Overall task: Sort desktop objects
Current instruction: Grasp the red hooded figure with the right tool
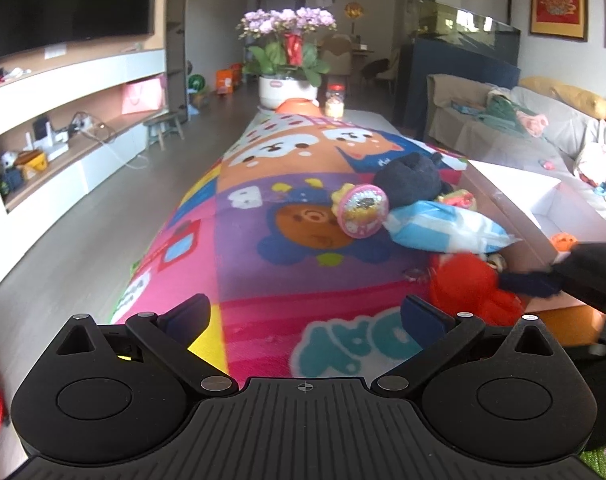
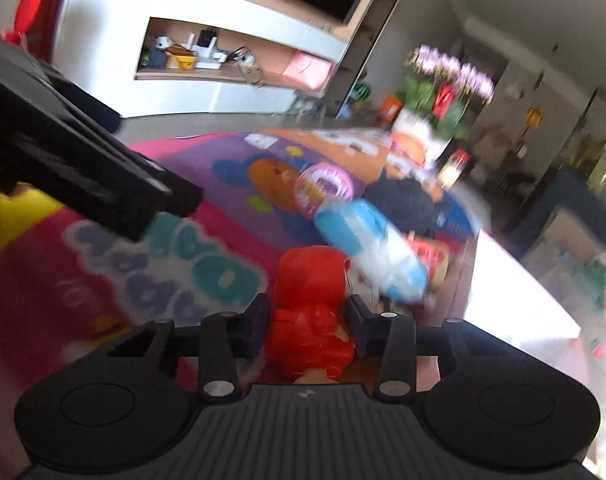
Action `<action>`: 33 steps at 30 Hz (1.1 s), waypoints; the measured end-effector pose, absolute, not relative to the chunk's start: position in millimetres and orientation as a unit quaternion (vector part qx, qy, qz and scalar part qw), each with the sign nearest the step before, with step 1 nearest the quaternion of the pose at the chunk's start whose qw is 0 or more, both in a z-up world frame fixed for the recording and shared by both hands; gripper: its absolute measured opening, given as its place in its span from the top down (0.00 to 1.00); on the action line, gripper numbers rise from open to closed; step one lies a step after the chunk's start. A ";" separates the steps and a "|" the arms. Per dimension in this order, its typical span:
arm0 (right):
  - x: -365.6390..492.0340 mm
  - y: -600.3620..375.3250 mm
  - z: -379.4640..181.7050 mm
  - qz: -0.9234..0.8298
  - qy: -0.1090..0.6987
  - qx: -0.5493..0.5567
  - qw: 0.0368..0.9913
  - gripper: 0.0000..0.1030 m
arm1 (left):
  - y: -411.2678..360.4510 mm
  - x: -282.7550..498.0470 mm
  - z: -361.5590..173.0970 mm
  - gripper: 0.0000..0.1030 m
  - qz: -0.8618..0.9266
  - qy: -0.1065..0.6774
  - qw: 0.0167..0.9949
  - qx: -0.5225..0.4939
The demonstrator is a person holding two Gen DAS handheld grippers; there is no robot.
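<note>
A red plastic toy (image 2: 309, 304) lies on the colourful cartoon mat (image 1: 263, 216), near its right edge. My right gripper (image 2: 307, 318) is shut on it, a pad pressing each side; the picture there is blurred. In the left wrist view the same red toy (image 1: 471, 284) shows with a dark blue finger (image 1: 527, 283) of the right gripper against it. My left gripper (image 1: 305, 316) hovers open over the mat's near end with nothing between its fingers. Beyond the red toy lie a blue-and-white packet (image 1: 443, 228), a pink glitter disc (image 1: 363, 210) and a dark plush thing (image 1: 411, 178).
An open white box (image 1: 543, 200) stands at the right past the mat's edge. At the far end of the table are a flower pot (image 1: 287, 88), a jar (image 1: 335, 100) and an orange bowl (image 1: 299, 106). A sofa (image 1: 503, 120) runs along the right.
</note>
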State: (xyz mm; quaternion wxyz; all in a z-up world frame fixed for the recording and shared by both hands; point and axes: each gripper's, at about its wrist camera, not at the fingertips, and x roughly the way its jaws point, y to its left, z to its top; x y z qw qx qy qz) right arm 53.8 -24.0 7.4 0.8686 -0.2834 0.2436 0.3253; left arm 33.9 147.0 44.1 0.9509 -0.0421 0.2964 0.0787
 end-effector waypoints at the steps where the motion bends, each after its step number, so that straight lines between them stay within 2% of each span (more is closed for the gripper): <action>1: 49.4 -36.7 12.3 0.333 0.253 -0.273 0.866 0.60 | 142.8 34.6 43.8 0.00 0.072 0.297 0.951 -0.040; 8: 30.4 -127.3 20.6 0.255 0.284 -0.259 0.887 0.60 | 99.5 47.5 38.1 0.00 0.000 0.296 0.955 -0.012; 11: 32.8 -169.3 29.1 0.218 0.287 -0.195 0.912 0.49 | 73.4 56.5 34.7 0.00 -0.038 0.282 0.958 0.021; 12: 32.5 -181.6 31.7 0.206 0.284 -0.170 0.921 0.41 | 65.5 60.5 33.2 0.02 -0.049 0.280 0.958 0.031; 13: 32.6 -191.9 33.3 0.190 0.276 -0.146 0.931 0.33 | 57.6 65.2 31.1 0.13 -0.059 0.281 0.957 0.041; 15: 32.3 -210.3 32.3 0.158 0.262 -0.102 0.947 0.23 | 42.5 76.1 26.1 0.31 -0.079 0.290 0.952 0.062; 19: 41.0 -234.7 16.2 0.118 0.281 -0.020 0.952 0.19 | 19.4 94.9 15.4 0.31 -0.087 0.295 0.946 0.101; 20: 44.0 -236.9 11.4 0.113 0.287 -0.009 0.951 0.19 | 15.1 98.4 13.2 0.34 -0.087 0.295 0.945 0.111; 21: 46.0 -239.9 6.7 0.112 0.294 -0.001 0.949 0.18 | 11.9 101.0 11.2 0.43 -0.084 0.295 0.944 0.118; 22: 48.5 -241.0 2.4 0.112 0.299 0.005 0.948 0.15 | 9.8 102.9 10.1 0.56 -0.083 0.296 0.943 0.124; 25: 48.1 -240.8 -5.3 0.108 0.304 0.011 0.947 0.07 | 10.6 99.7 10.4 0.69 -0.076 0.303 0.942 0.123; 30: 44.3 -251.6 -2.7 0.103 0.297 0.033 0.949 0.00 | 20.6 66.7 23.1 0.78 -0.103 0.317 0.938 0.089; 33: 42.4 -251.7 -2.3 0.104 0.295 0.034 0.949 0.00 | 24.1 40.5 25.3 0.78 -0.147 0.340 0.928 0.046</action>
